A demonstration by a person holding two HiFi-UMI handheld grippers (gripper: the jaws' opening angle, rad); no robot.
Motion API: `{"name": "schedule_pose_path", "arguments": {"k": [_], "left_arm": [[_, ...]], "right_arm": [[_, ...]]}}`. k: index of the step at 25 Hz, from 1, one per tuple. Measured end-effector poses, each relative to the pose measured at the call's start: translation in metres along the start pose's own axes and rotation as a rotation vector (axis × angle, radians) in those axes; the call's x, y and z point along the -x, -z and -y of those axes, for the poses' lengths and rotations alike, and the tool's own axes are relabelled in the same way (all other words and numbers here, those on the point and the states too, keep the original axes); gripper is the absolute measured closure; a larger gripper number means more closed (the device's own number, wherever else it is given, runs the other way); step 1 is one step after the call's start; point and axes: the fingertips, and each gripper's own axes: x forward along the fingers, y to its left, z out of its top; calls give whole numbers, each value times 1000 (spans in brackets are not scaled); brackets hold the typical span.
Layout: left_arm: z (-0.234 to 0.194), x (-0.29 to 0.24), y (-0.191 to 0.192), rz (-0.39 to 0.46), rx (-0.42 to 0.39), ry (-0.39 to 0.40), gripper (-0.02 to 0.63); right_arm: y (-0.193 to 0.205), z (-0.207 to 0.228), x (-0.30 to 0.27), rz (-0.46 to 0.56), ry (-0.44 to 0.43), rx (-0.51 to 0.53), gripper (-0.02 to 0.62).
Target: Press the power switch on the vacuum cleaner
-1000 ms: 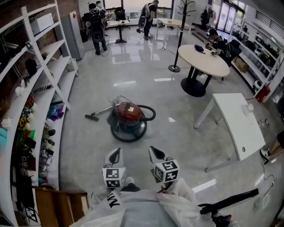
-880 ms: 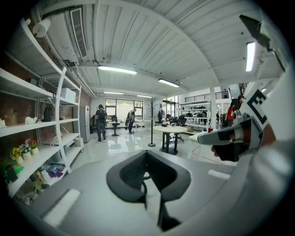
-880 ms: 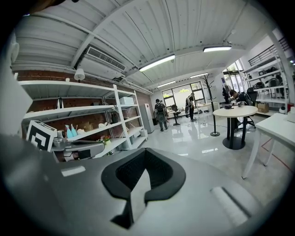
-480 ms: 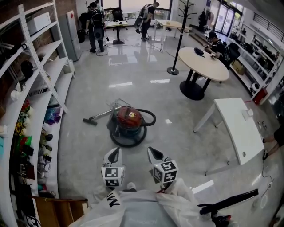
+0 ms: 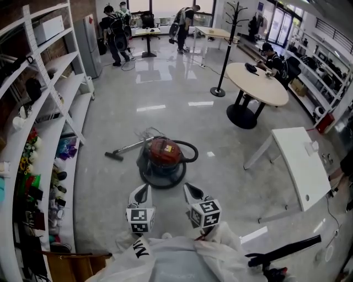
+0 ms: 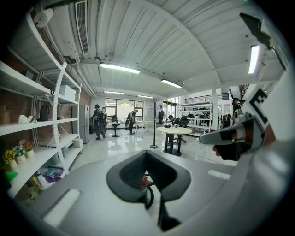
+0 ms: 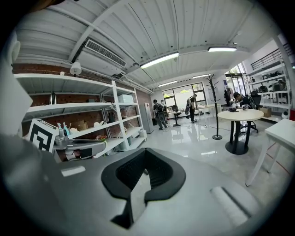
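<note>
Approach step: vacuum cleaner (image 5: 164,154) sits on the floor (image 5: 226,179) ahead, well apart from left tongs (image 5: 143,190) and right tongs (image 5: 190,189), both closed and empty. Next move likely calls for stepping closer and lowering one tip onto the power switch, too small to make out here.

1. Vacuum cleaner (image 5: 164,154): one.
2. Tongs: two, the left tongs (image 5: 142,191) and the right tongs (image 5: 191,190). One marker cube on each.
3. Benches: two, a round bench (image 5: 259,82) and a white rectangular bench (image 5: 300,165).
4. Coat stand (image 5: 225,49): one.
5. Shelving rack (image 5: 41,148): one.
6. People: four made out. One seated person (image 5: 274,55), one bending person (image 5: 185,16), two standing persons (image 5: 113,30).
</note>
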Motion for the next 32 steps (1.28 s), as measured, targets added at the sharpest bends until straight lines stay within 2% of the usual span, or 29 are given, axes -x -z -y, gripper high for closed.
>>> {"name": "schedule_pose_path", "arguments": {"k": [6,15,21,32], "left_arm": [[-16,-13,-2,4,-12,8,606],[-10,-24,6,-30,-4,33,606],[-16,-29,13,-54,18,10,606],[-16,-75,10,-83,33,1,606]], "right_arm": [[-7,-2,-20,11,0,-18,595],[-10,4,-27,-5,7,-26,595],[-3,6,-35,-29,-9,-37,595],[-13,48,-67,-57,-10,-60,595]]}}
